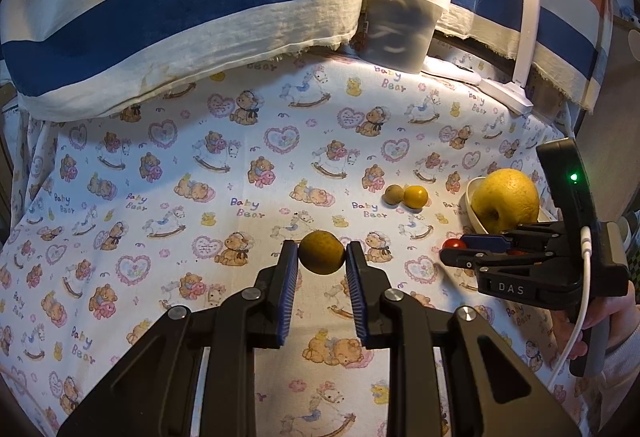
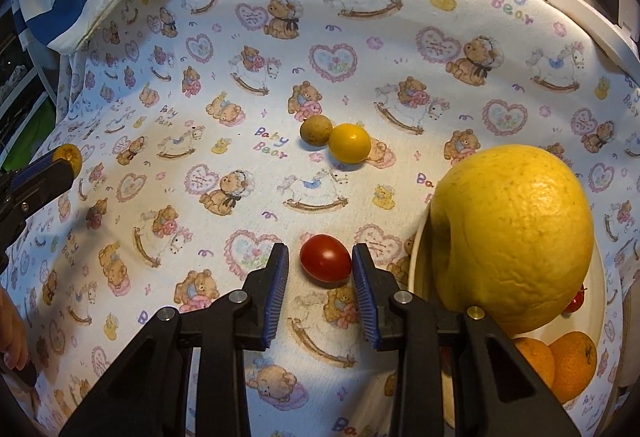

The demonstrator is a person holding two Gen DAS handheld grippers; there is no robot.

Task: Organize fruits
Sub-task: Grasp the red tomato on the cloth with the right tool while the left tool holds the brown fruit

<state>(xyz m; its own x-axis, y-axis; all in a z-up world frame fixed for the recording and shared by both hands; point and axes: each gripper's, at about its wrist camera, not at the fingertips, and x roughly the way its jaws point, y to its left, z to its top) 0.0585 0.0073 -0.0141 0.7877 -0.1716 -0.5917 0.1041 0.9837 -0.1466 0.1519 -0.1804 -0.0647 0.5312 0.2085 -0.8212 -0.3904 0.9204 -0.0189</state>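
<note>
My left gripper (image 1: 322, 255) is shut on a small brown round fruit (image 1: 322, 252) and holds it above the cloth; it also shows at the left in the right wrist view (image 2: 68, 156). My right gripper (image 2: 320, 263) is open around a red cherry tomato (image 2: 325, 258) lying on the cloth; the right pad is close to it, the left pad apart. A white bowl (image 2: 416, 257) to its right holds a big yellow fruit (image 2: 516, 233), two oranges (image 2: 568, 361) and a red fruit (image 2: 576, 301). A brown fruit (image 2: 315, 130) and a yellow one (image 2: 349, 142) lie together farther back.
The table wears a bear-print cloth (image 1: 160, 173). A striped cloth (image 1: 180, 9) hangs at the back. A plastic tub (image 1: 400, 25) and a white lamp (image 1: 520, 77) stand at the back right. The right gripper (image 1: 480, 249) sits in front of the bowl (image 1: 476, 213).
</note>
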